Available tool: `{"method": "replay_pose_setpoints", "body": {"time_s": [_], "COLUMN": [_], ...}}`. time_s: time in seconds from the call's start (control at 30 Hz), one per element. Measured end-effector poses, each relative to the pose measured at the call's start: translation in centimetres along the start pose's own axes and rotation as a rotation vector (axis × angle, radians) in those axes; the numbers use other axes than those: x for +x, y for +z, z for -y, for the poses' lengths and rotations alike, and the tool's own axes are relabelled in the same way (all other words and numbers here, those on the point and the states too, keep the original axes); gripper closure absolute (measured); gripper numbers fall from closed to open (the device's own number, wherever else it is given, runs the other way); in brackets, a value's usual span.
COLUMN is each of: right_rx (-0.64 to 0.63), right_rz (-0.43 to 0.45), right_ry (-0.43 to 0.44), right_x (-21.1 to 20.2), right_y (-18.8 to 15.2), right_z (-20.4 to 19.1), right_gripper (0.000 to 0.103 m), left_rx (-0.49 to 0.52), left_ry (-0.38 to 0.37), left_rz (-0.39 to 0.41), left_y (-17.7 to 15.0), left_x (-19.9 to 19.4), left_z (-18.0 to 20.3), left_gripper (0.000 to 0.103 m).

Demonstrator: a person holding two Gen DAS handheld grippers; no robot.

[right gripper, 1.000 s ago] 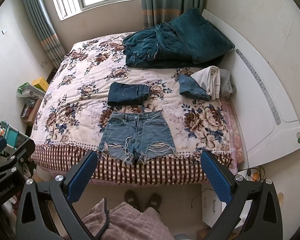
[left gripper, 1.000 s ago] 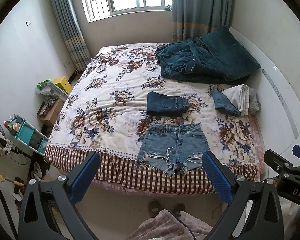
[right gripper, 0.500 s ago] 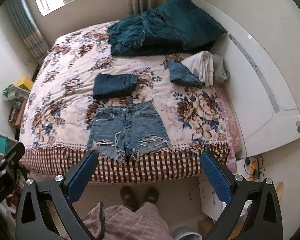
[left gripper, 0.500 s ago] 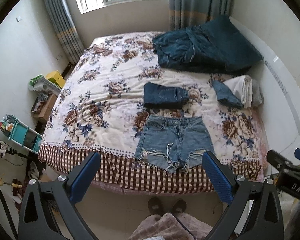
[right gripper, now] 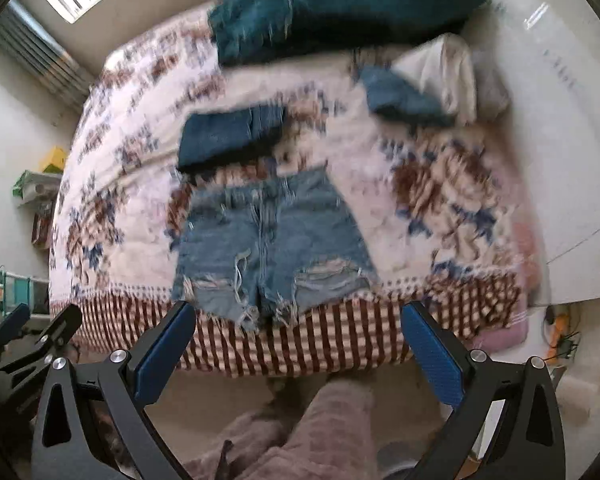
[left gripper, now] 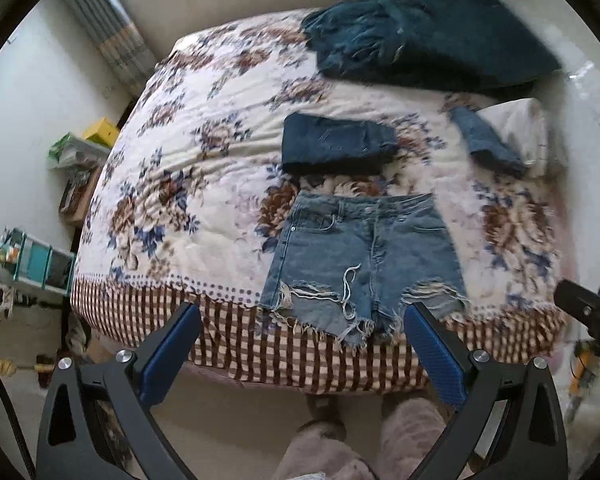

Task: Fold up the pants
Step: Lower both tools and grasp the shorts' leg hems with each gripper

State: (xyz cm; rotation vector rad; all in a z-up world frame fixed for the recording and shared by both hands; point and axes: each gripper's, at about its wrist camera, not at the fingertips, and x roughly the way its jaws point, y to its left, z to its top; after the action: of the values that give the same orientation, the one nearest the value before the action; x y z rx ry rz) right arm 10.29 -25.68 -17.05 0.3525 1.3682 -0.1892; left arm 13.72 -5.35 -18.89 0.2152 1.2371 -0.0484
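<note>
Denim shorts (left gripper: 364,256), light blue with frayed, ripped hems, lie flat on the bed (left gripper: 204,184) ahead of the left gripper (left gripper: 300,344), waistband on the far side, hems at the checked bed edge nearest the fingers (left gripper: 172,344). Both left fingers stand wide apart and hold nothing; the right-hand finger's tip overlaps the shorts' right hem in this view, though contact cannot be confirmed. Beyond the shorts, just past the waistband, lies a folded dark denim garment (left gripper: 336,144). Farther off to the right, folded blue and white clothes (left gripper: 500,140) lie beside the white headboard (left gripper: 588,128). A teal blanket (left gripper: 428,28) is heaped at the far end.

Right wrist view, motion-blurred: the shorts (right gripper: 268,244) lie ahead and between the two fingers (right gripper: 428,348) of the right gripper (right gripper: 296,340), hems toward them. These fingers are likewise spread wide, empty, and clear of the fabric. The folded dark garment (right gripper: 228,136) sits past the shorts, toward the left finger's side. The left gripper (right gripper: 32,332) shows at the left edge.
</note>
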Motion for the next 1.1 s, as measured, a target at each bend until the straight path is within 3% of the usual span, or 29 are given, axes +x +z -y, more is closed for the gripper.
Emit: {"method": "replay_pose_setpoints", "body": {"time_s": [0.13,0.23,0.3,0.37,0.5,0.63,0.73,0.83,0.93,1.03,1.1], "right_rx": [-0.022,-0.086,-0.151,-0.232,-0.346,-0.390,-0.433,-0.484,-0.543,-0.598,-0.583], "right_rz": [-0.152,-0.269,-0.319,-0.348,-0.403,-0.469,-0.494,-0.511,-0.531,-0.520,-0.522], "right_ry": [0.030,0.024,0.026,0.001,-0.029,-0.014,-0.007,-0.008,-0.003,-0.007,0.017], "right_x": [8.4,15.1,18.8,22.2,29.0,34.5,38.3,41.5,44.4,46.7,48.1], "right_y": [4.3,7.5,9.5,11.1,14.2,16.5,18.2,19.1,19.6,20.0,20.5], "right_z": [4.3,7.4,9.1,10.2,11.5,12.0,11.5,10.5,9.1,7.6,7.2], "right_gripper": [0.000,0.005,0.029,0.040,0.039,0.039,0.039,0.039,0.039,0.039,0.039], "left_rx": [-0.067,-0.146,-0.196,-0.227,-0.304,-0.310,-0.331,-0.346,-0.326,-0.307,-0.340], "left_ry": [0.089,0.114,0.109,0.118,0.114,0.120,0.046,-0.041,-0.073,-0.054,-0.058], "left_rz": [-0.083,-0.176,-0.227,-0.262,-0.359,-0.419,-0.476,-0.507,-0.496,-0.450,-0.411], "left_y": [0.9,1.0,0.9,0.4,-1.0,-3.4,-5.3,-6.3,-6.7,-6.9,-6.9], "left_x": [6.7,12.3,15.7,18.5,24.5,29.1,32.0,33.9,35.0,35.5,35.1], "left_z": [3.2,6.1,8.2,10.4,16.3,22.7,26.3,29.4,31.6,32.4,31.7], "left_gripper": [0.000,0.000,0.000,0.000,0.000,0.000,0.001,0.011,0.026,0.048,0.072]}}
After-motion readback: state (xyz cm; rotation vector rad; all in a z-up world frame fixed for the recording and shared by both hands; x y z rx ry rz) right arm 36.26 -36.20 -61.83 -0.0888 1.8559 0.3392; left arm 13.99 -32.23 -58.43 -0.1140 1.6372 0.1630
